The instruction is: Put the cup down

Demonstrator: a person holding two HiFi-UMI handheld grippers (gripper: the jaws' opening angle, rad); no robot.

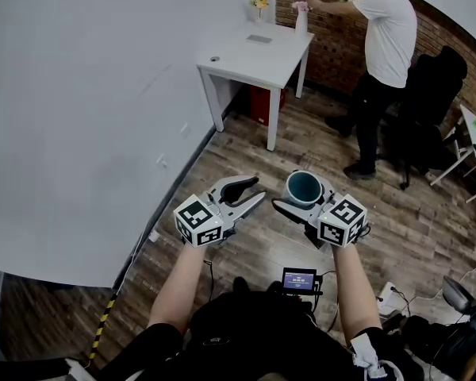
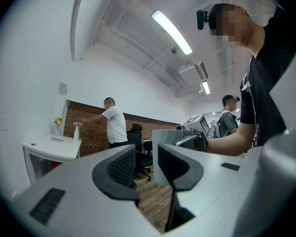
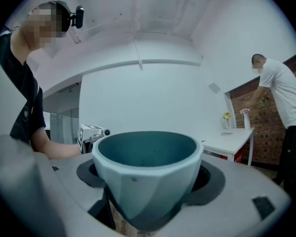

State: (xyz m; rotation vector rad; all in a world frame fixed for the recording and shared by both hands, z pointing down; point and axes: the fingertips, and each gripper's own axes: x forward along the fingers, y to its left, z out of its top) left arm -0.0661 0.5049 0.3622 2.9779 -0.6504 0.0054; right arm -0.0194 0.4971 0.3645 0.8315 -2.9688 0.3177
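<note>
The cup (image 3: 147,181) is pale blue-grey outside and dark teal inside; the left tongs (image 1: 259,190) and right tongs (image 1: 303,197) are light grey with black pads, their cubes patterned in black-and-white squares; the table (image 1: 246,58) is white; the floor (image 1: 238,145) is brown wood planks; the brick wall (image 1: 329,50) is reddish-brown.

Both level: left claw (image 1: 259,190) parted, empty; right claw (image 1: 304,196) clasps cup (image 1: 304,184).

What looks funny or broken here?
Nothing stands out. The cup sits upright and whole, pinched between the jaws of the right gripper, and it looks empty. The left gripper is open and holds nothing. No spill shows on the floor.
</note>
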